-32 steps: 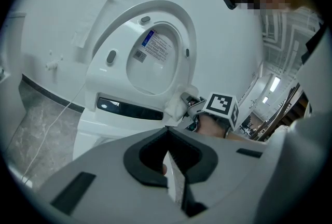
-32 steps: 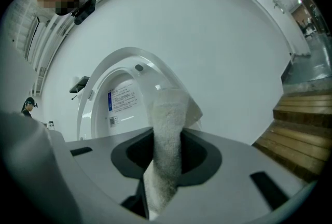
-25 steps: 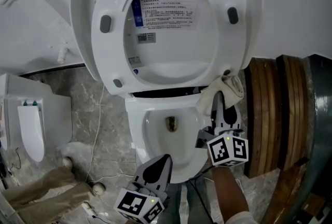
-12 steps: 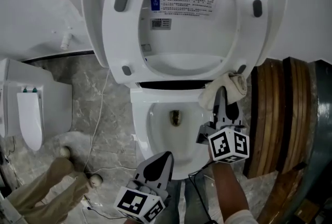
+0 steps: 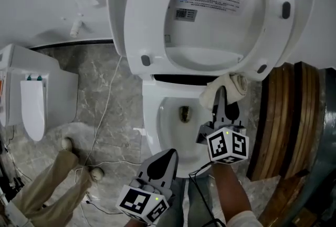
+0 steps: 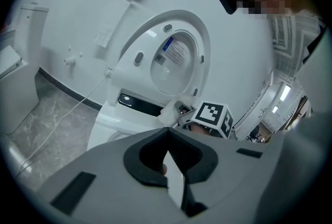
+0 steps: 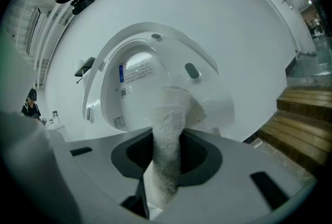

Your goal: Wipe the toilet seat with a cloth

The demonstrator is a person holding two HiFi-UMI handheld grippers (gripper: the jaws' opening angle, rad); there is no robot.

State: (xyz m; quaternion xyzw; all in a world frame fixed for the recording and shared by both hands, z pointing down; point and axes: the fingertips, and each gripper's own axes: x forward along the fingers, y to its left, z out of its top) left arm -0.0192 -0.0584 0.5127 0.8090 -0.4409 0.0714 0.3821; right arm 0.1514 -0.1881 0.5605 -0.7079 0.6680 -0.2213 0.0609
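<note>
The toilet seat (image 5: pixel 149 23) stands raised against its lid, underside facing you, with four grey bumpers on the ring. The cloth (image 5: pixel 233 84) sits at the seat's lower right edge, just beside the bumper there. Whether it presses on the ring or hangs just short of it cannot be told.

Your right gripper (image 5: pixel 221 97) has its jaws pinching that cloth. The towel runs up between them and bunches beyond the tips, over the right rear of the toilet bowl (image 5: pixel 152 115). Your left gripper (image 5: pixel 167 160) hovers at the bowl's front rim with its jaws pressed together and nothing between them — well apart from the cloth.

Room for moving lies up and to the left: the seat's ring is bare along its left side and top, and the open bowl below it is unobstructed. To the right you are hemmed in — wooden steps (image 5: pixel 283 115) stand close beside the bowl and reach up to the seat's lower right corner.

On the left, a white box (image 5: pixel 52 89) stands on the marble floor (image 5: pixel 110 79), clear of the toilet. A thin cable (image 5: pixel 105 110) trails across the floor beside the bowl's left side.
</note>
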